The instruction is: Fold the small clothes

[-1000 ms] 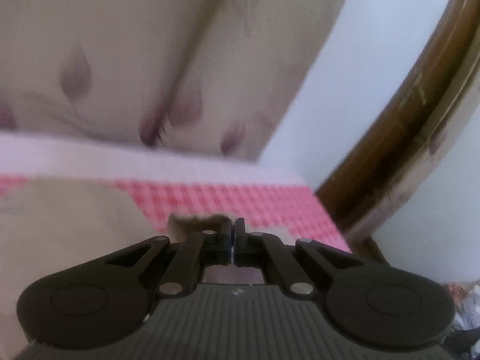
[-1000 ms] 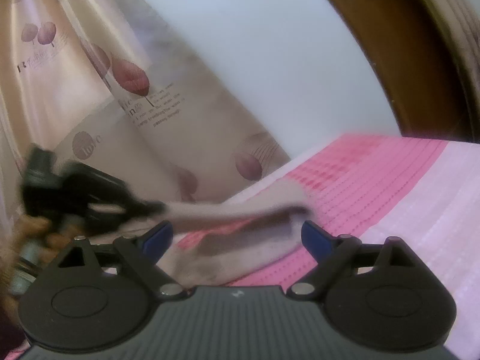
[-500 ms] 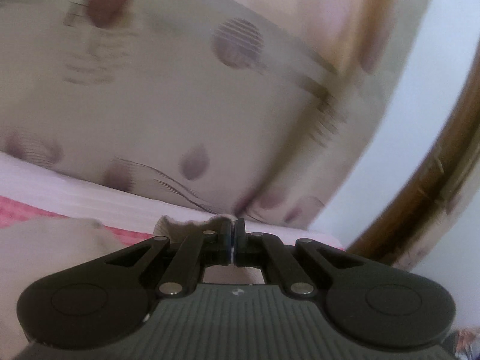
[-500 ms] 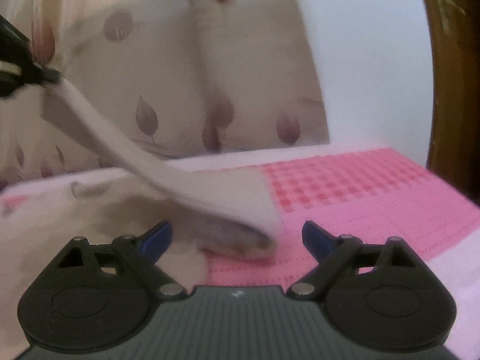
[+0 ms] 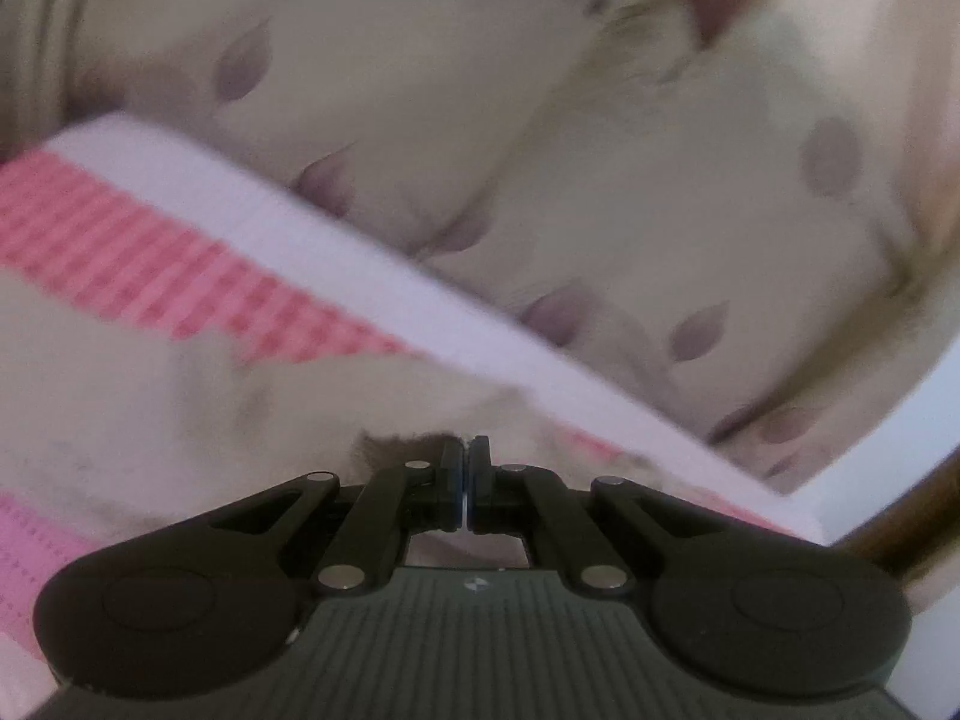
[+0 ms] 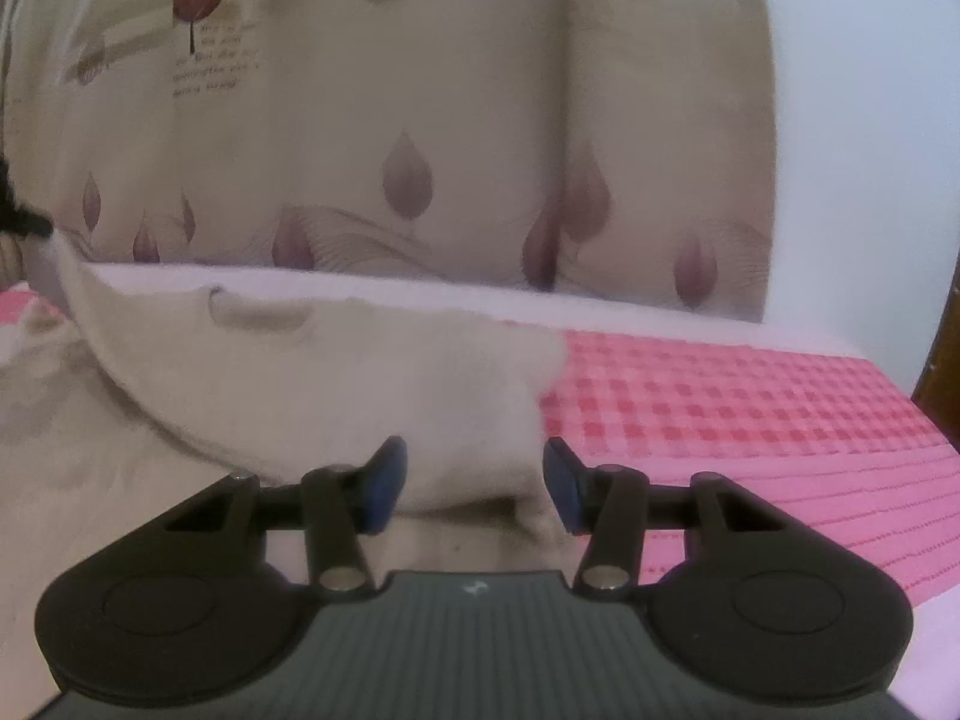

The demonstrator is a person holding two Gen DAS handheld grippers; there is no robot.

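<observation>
Since a second ago the right hand-held gripper (image 6: 474, 489) has gone from wide open to about half open, and its jaws are closing right now with a fold of the cream garment (image 6: 336, 384) sitting between the blue pads (image 6: 384, 489). Can't tell if the pads are pressing on the cloth yet. The view has also swung round, so the leaf-print curtain (image 6: 420, 120) now faces the camera square on instead of at a slant.

Left hand-held gripper (image 5: 465, 483) is pressed together like before, pinching an edge of the same garment (image 5: 150, 396), which spreads out ahead and to the left of it. That view is pretty blurry though.

Garment lies on the bed, over the pink checked bedsheet (image 6: 750, 408), with one end lifted up toward the left edge of the right view. Curtain hangs right behind the bed.
</observation>
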